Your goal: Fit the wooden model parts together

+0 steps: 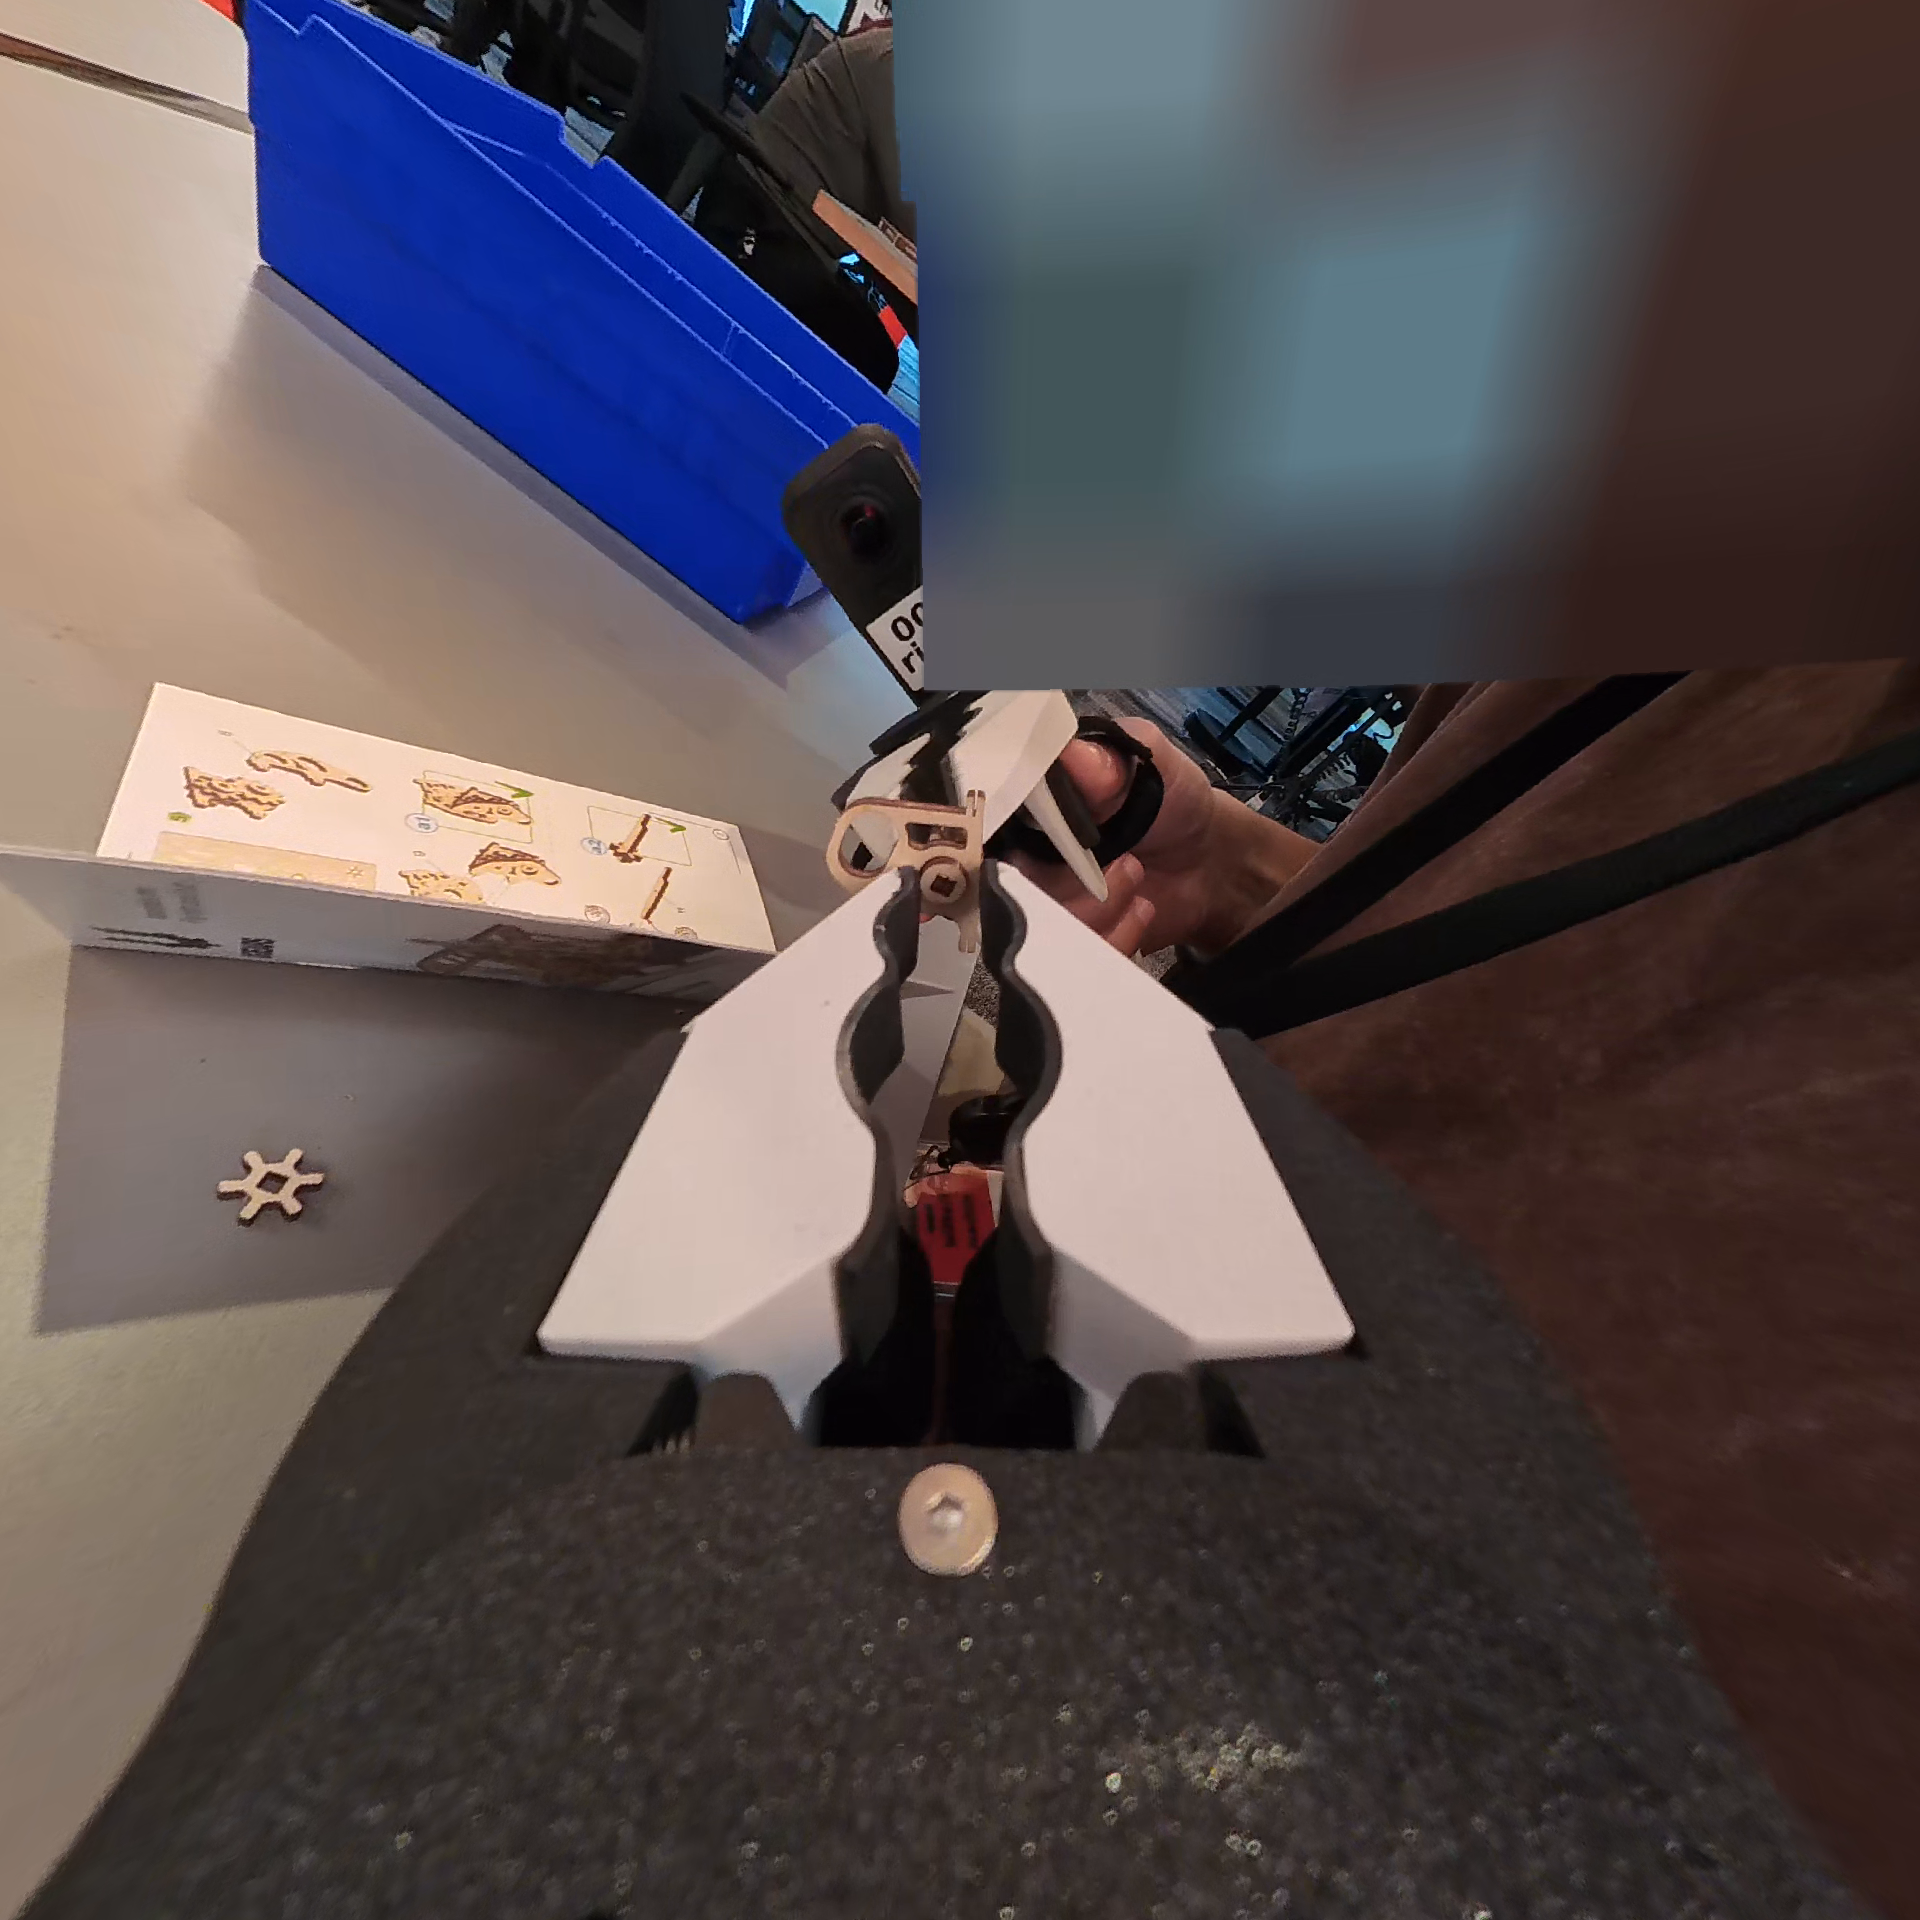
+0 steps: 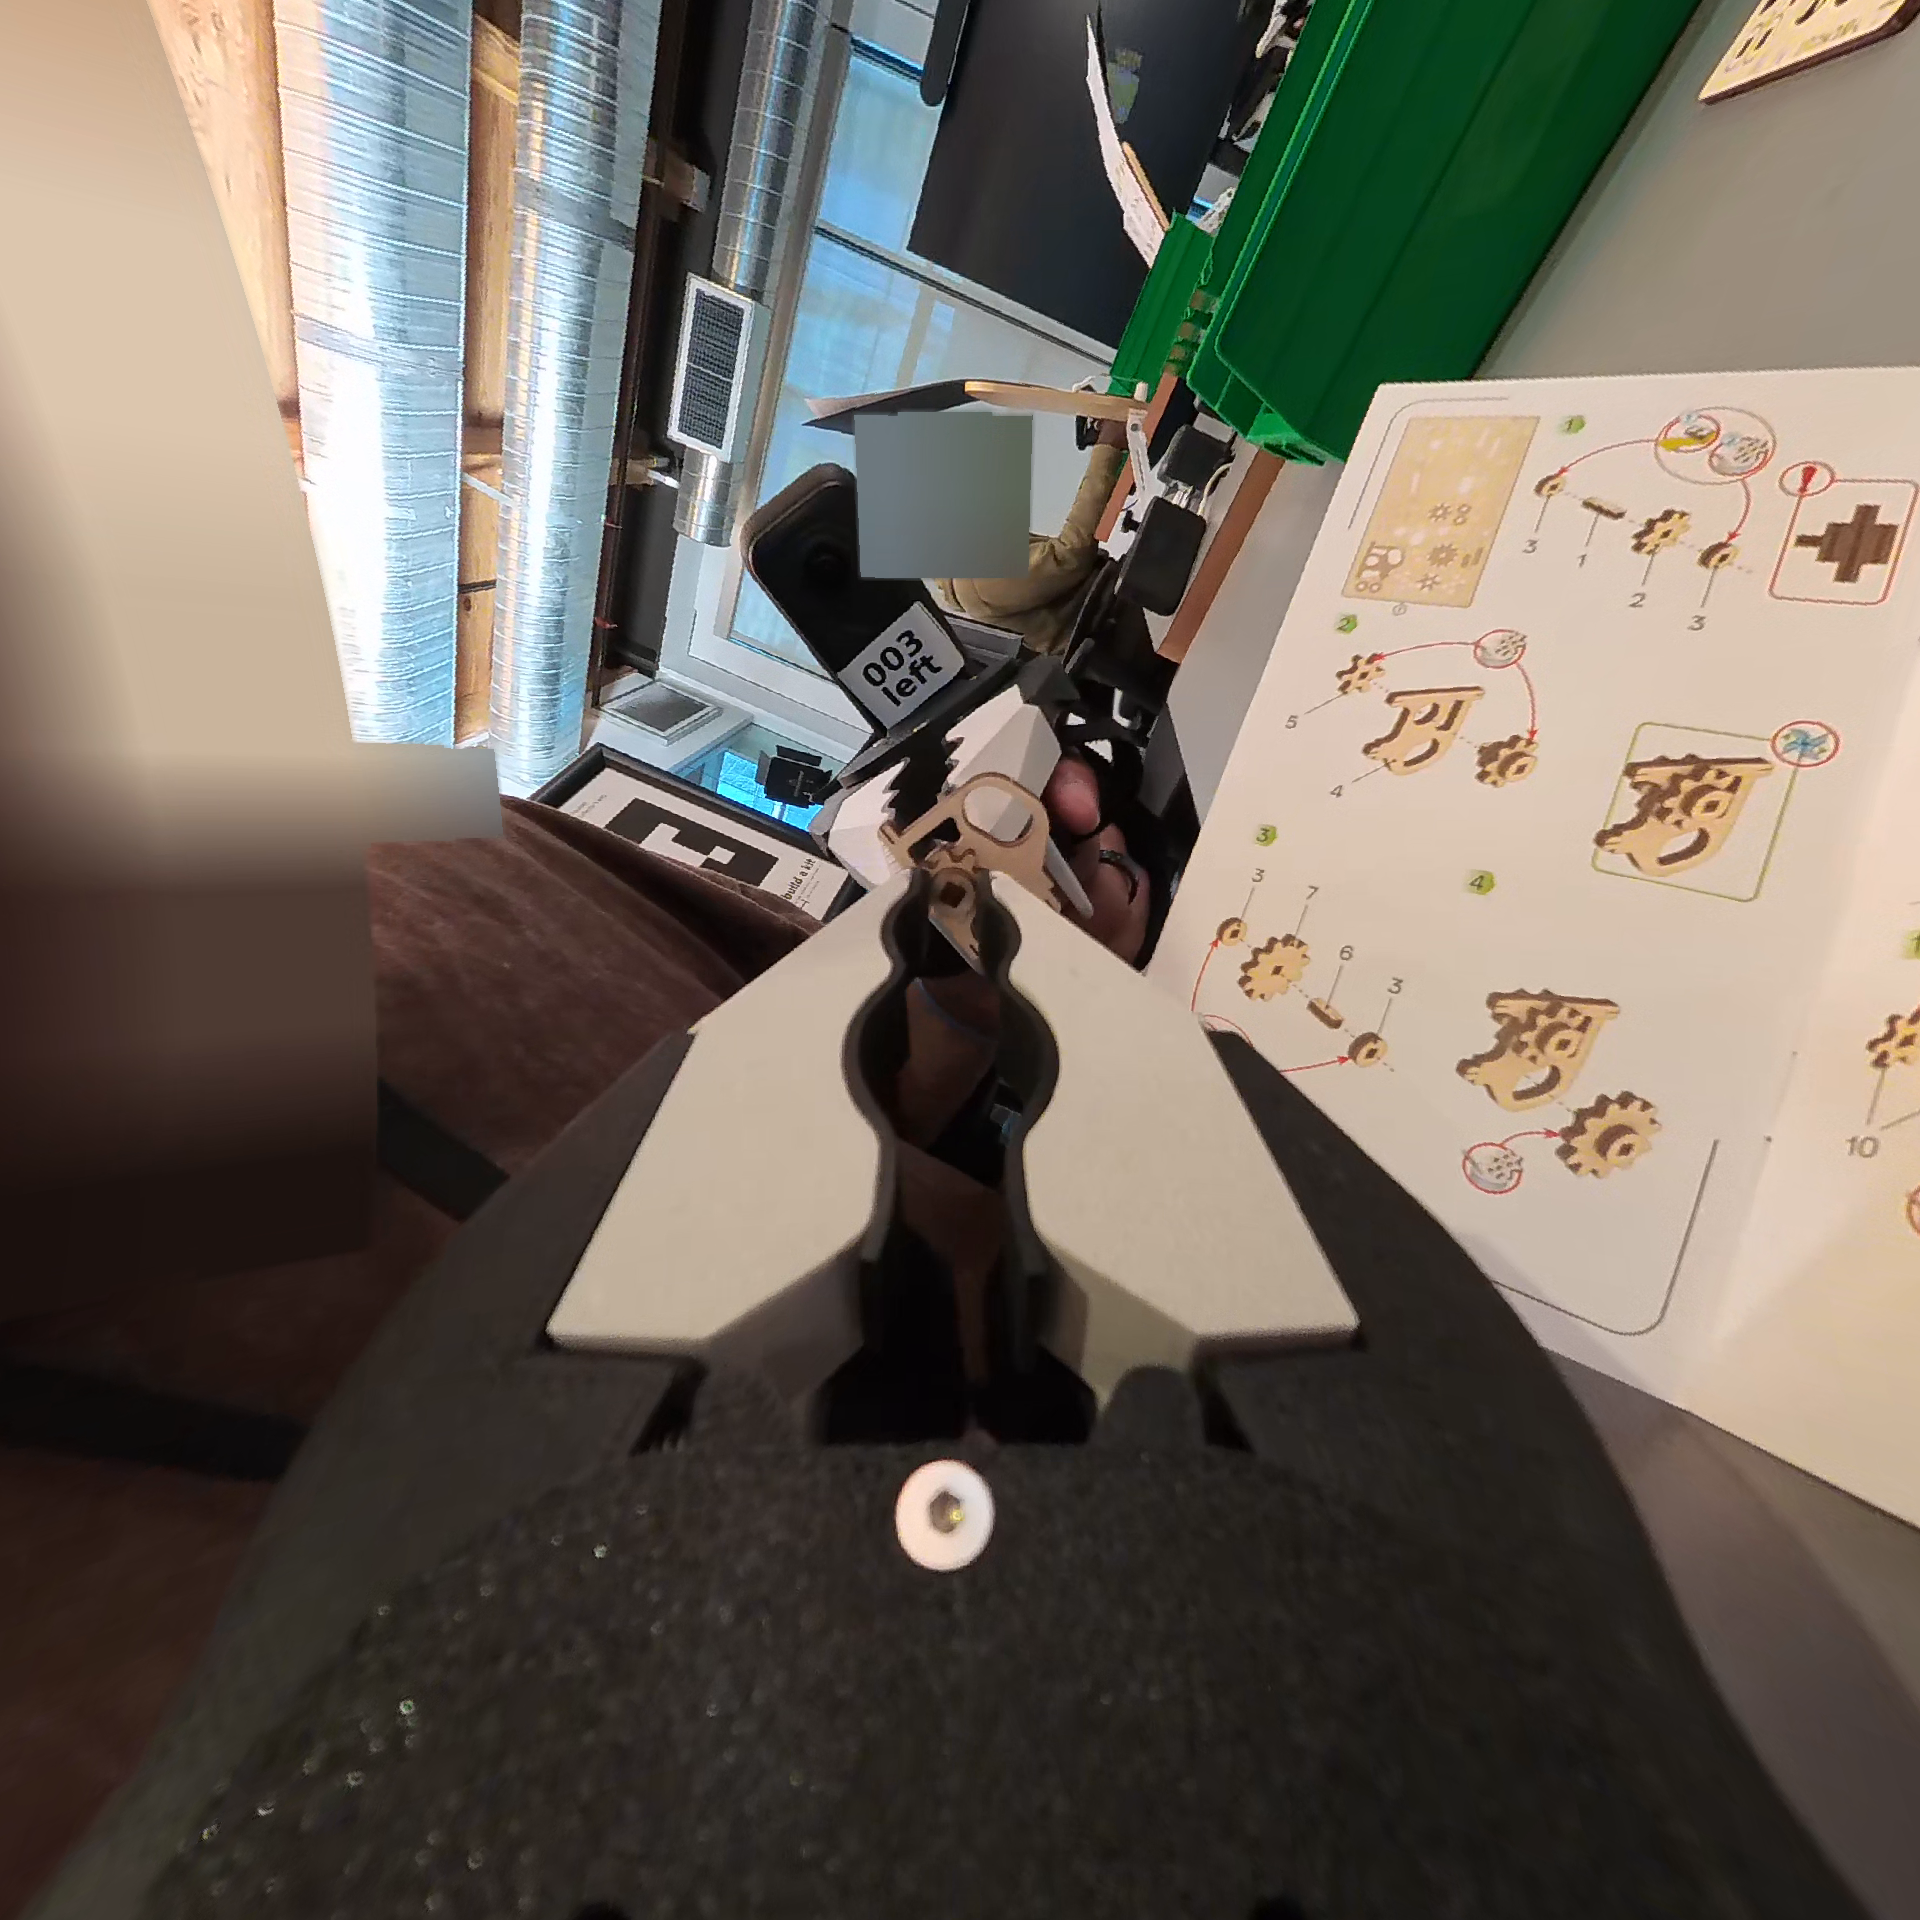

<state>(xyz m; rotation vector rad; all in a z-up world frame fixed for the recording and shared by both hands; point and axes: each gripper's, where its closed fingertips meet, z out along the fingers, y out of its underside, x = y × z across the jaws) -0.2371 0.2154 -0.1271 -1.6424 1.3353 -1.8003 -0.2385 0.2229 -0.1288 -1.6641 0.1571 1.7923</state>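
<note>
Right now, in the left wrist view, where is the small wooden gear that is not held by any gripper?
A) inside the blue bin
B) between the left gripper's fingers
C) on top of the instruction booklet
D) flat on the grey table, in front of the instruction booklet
D: the small wooden gear lies alone on the grey table, nearer the camera than the instruction booklet.

The left gripper (image 1: 948, 883) and right gripper (image 2: 951, 902) meet tip to tip, raised off the table, each with jaws nearly closed, pinching together.
</note>
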